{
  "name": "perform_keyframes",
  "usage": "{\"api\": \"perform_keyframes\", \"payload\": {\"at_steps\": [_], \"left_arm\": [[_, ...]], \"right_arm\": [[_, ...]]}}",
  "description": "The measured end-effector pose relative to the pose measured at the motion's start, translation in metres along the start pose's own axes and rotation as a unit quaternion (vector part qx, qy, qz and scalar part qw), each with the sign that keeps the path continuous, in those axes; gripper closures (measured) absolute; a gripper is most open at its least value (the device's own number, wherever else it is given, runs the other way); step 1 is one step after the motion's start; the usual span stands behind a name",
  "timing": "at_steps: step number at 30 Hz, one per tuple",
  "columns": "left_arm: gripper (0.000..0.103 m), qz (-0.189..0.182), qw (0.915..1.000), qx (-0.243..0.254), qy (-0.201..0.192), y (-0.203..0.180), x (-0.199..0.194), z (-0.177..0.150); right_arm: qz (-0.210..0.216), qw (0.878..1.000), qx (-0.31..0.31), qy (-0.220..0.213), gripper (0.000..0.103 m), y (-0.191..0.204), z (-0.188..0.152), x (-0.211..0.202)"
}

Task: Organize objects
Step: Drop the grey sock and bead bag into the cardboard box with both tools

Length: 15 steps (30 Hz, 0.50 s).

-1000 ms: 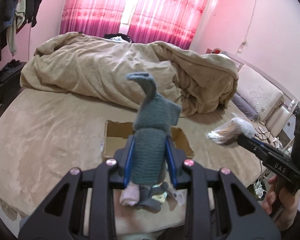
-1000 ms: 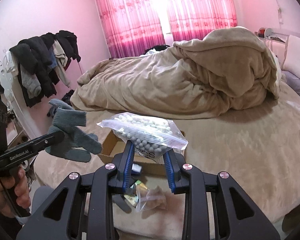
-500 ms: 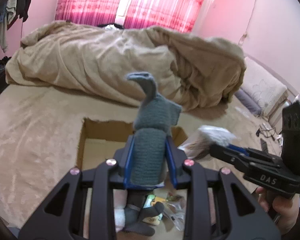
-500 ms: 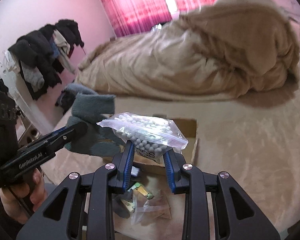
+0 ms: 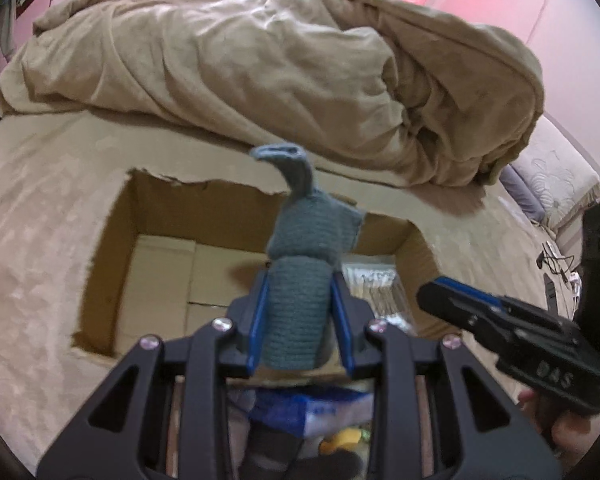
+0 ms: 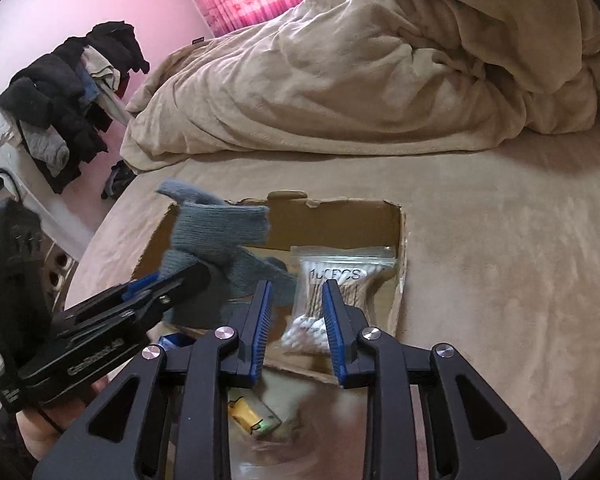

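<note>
left wrist view: both hands have come down toward the cardboard box (image 5: 204, 184); the zip bag of cotton swabs (image 5: 374, 288), which the right gripper (image 5: 432, 300) carried above the box a moment ago, now lies inside the box at its right wall; that gripper is over the box's right edge with its jaws narrow and nothing in them, so this item looks delivered; the left gripper (image 5: 300, 292) clenches the grey knitted glove (image 5: 312, 236) above the middle of the box, so i judge the glove goes in next

right wrist view: the bag lies flat on the box floor beyond the empty jaws; the glove hangs over the left half of the box

count: one box, one bag, one glove, two grippers; a few small things lie at the near side of the box, too blurred to count
</note>
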<state>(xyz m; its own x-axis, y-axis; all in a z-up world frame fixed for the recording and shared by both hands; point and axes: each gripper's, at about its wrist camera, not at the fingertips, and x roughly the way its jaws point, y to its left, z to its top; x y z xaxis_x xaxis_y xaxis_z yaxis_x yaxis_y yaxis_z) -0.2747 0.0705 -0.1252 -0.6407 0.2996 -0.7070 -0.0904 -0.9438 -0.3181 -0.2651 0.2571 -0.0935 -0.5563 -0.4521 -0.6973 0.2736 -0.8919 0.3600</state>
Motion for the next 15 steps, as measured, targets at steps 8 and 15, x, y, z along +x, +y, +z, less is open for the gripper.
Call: {"api": "perform_keyframes", "payload": {"at_steps": [8,15], "left_arm": [[0.068,0.026,0.9982,0.014,0.053,-0.004,0.034,-0.002],[0.023,0.055,0.9975,0.003,0.045,0.004,0.009,0.004]], "right_arm": [[-0.013,1.0,-0.004,0.003,0.075,-0.004,-0.005,0.002],[-0.032,0.999,-0.013,-0.008,0.065,0.002,-0.005,-0.011]]}}
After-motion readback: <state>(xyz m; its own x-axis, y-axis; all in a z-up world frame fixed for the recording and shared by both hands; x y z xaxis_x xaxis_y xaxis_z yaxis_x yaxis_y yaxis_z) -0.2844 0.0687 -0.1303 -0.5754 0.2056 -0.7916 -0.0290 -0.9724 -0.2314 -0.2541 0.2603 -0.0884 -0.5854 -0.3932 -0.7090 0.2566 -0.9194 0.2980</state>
